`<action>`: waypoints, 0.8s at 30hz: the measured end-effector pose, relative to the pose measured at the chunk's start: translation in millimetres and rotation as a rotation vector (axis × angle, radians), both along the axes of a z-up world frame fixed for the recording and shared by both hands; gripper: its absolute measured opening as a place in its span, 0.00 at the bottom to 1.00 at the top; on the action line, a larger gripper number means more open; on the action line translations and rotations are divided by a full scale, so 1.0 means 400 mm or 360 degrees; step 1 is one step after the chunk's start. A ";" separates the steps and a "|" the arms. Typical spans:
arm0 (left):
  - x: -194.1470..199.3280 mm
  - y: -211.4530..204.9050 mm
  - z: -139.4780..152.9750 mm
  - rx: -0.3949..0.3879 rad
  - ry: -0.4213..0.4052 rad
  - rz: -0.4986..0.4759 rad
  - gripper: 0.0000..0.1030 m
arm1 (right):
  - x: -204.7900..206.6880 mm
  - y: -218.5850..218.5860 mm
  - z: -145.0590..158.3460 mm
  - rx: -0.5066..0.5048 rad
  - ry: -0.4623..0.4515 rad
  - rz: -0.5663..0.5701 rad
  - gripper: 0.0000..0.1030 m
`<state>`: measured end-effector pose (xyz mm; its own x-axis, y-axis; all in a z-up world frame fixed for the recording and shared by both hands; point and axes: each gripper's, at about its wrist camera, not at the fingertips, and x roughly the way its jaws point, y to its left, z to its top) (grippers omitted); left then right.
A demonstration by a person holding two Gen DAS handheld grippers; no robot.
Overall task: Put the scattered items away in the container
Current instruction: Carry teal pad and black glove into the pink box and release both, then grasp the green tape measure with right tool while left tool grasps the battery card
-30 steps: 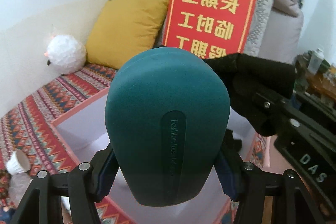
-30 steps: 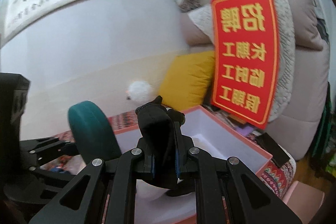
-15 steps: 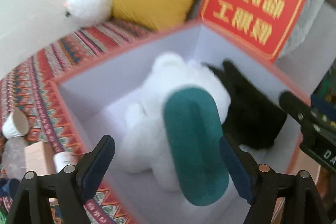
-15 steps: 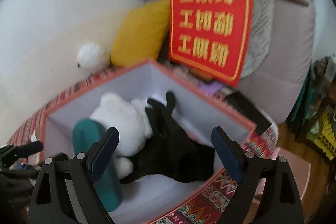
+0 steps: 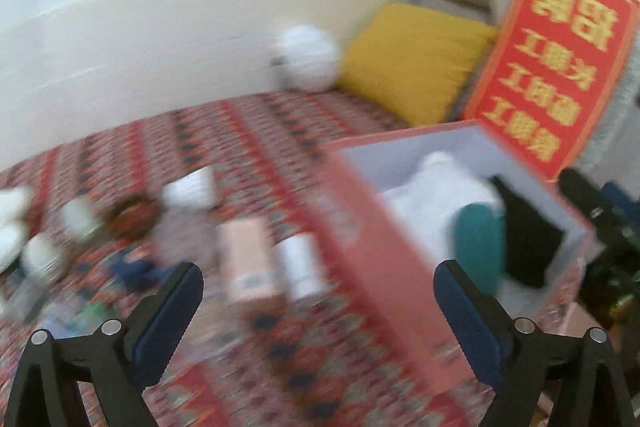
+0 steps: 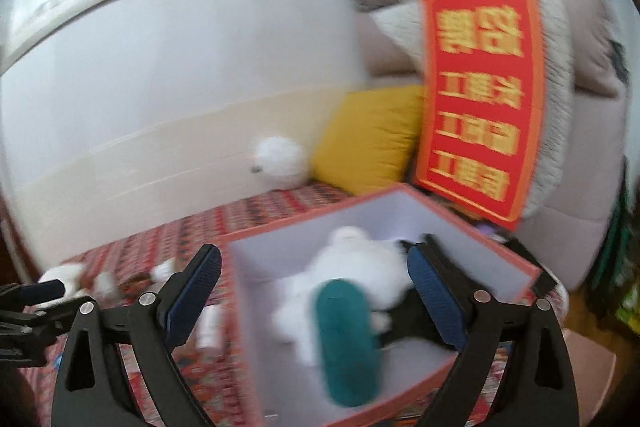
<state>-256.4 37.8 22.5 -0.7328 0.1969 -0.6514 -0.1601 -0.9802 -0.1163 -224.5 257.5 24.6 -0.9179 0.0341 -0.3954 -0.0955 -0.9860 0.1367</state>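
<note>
A pink box [image 5: 372,239] [image 6: 476,223] with a white inside stands on the patterned cover. In it lie a white plush toy [image 6: 352,267] [image 5: 444,183], a teal case [image 6: 346,343] [image 5: 478,247] and a black cloth [image 5: 528,243] [image 6: 420,319]. My left gripper [image 5: 318,291] is open and empty, held over the cover left of the box. My right gripper [image 6: 314,295] is open and empty above the box. Scattered left of the box are a pink carton [image 5: 250,263], a white bottle [image 5: 304,263], a paper cup [image 5: 192,189] and other blurred small items [image 5: 80,227].
A yellow cushion [image 5: 416,59] and a white fluffy ball [image 5: 306,57] rest against the wall behind. A red sign with gold characters [image 5: 556,75] leans on the sofa back [image 6: 596,67] right behind the box. The left gripper shows at the right wrist view's left edge [image 6: 28,311].
Both grippers opened and dropped the teal case and the black cloth into the box. Since then the left gripper has swung left over the scattered items, and the right one has drawn back.
</note>
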 end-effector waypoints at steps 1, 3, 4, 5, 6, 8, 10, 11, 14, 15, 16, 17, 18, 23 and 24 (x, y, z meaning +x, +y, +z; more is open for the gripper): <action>0.020 -0.048 -0.012 -0.0014 -0.0008 0.0051 0.94 | 0.000 -0.040 0.003 0.0011 0.0003 0.0057 0.94; 0.049 -0.122 -0.036 -0.0040 -0.0024 0.0126 0.94 | -0.006 -0.134 -0.003 0.0046 -0.0016 0.0191 0.95; 0.064 -0.166 -0.052 -0.0059 -0.0036 0.0172 0.94 | -0.010 -0.181 -0.012 0.0072 -0.0033 0.0257 0.95; 0.080 -0.211 -0.071 -0.0075 -0.0055 0.0220 0.94 | -0.015 -0.230 -0.022 0.0100 -0.0054 0.0324 0.95; 0.095 -0.255 -0.091 -0.0091 -0.0074 0.0268 0.94 | -0.020 -0.271 -0.033 0.0122 -0.0076 0.0380 0.95; 0.115 -0.323 -0.128 -0.0110 -0.0115 0.0333 0.94 | -0.032 -0.358 -0.060 0.0156 -0.0129 0.0500 0.95; 0.136 -0.402 -0.177 -0.0138 -0.0164 0.0417 0.94 | -0.044 -0.442 -0.090 0.0184 -0.0187 0.0621 0.95; 0.141 -0.432 -0.199 -0.0145 -0.0189 0.0443 0.94 | -0.049 -0.480 -0.108 0.0195 -0.0217 0.0677 0.95; 0.150 -0.516 -0.266 -0.0170 -0.0258 0.0502 0.94 | -0.071 -0.593 -0.167 0.0244 -0.0301 0.0810 0.95; 0.149 -0.539 -0.290 -0.0181 -0.0278 0.0510 0.94 | -0.076 -0.623 -0.188 0.0268 -0.0323 0.0847 0.95; 0.145 -0.548 -0.303 -0.0196 -0.0287 0.0506 0.94 | -0.085 -0.660 -0.211 0.0298 -0.0349 0.0890 0.95; 0.143 -0.565 -0.319 -0.0208 -0.0295 0.0498 0.94 | -0.098 -0.697 -0.235 0.0331 -0.0378 0.0928 0.94; 0.131 -0.580 -0.339 -0.0211 -0.0315 0.0479 0.94 | -0.108 -0.725 -0.256 0.0357 -0.0403 0.0954 0.94; 0.054 -0.629 -0.419 -0.0256 -0.0426 0.0400 0.94 | -0.199 -0.867 -0.356 0.0451 -0.0557 0.1083 0.93; 0.038 -0.635 -0.429 -0.0261 -0.0439 0.0390 0.94 | -0.220 -0.889 -0.375 0.0456 -0.0597 0.1102 0.93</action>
<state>-241.0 -216.2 -149.1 -0.5382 -0.0848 -0.8385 0.0961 -0.9946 0.0389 -312.6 -98.2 -125.6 -0.5777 -0.3435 -0.7404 0.5553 -0.8303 -0.0481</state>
